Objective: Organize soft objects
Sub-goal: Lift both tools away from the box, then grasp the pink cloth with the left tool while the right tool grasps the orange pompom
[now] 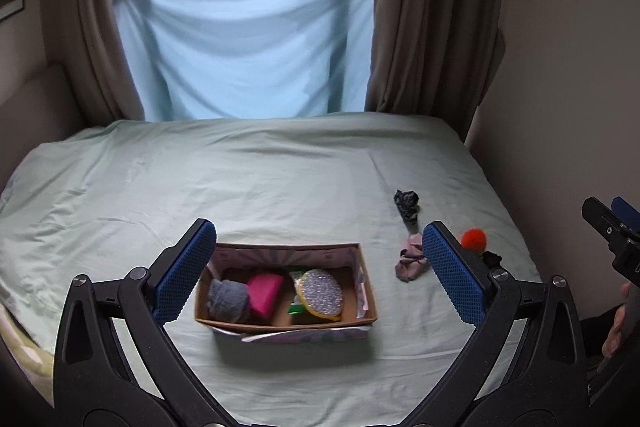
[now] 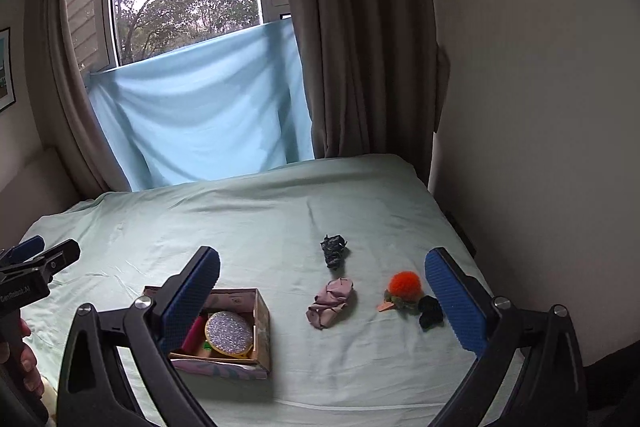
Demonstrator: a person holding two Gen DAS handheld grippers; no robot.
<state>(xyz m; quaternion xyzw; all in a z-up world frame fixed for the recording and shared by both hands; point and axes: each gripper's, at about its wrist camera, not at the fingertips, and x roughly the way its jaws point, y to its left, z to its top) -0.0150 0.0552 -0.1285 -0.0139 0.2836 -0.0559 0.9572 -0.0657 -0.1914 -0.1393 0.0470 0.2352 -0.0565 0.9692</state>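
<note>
We see the bed (image 1: 280,163), then the cardboard box (image 1: 286,325) holding soft items; to its right lie a pink cloth (image 2: 331,302), dark scrunchie (image 2: 334,251) and orange pom-pom (image 2: 405,283). Left claw (image 1: 320,275) and right claw (image 2: 326,301) both gape wide, empty

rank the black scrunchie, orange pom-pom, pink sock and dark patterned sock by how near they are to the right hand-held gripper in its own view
From the right hand-held gripper:
1. black scrunchie, beside the right finger
2. orange pom-pom, just beyond it
3. pink sock, centre of the bed, about level with the pom-pom, so too close to call
4. dark patterned sock, farthest back
</note>
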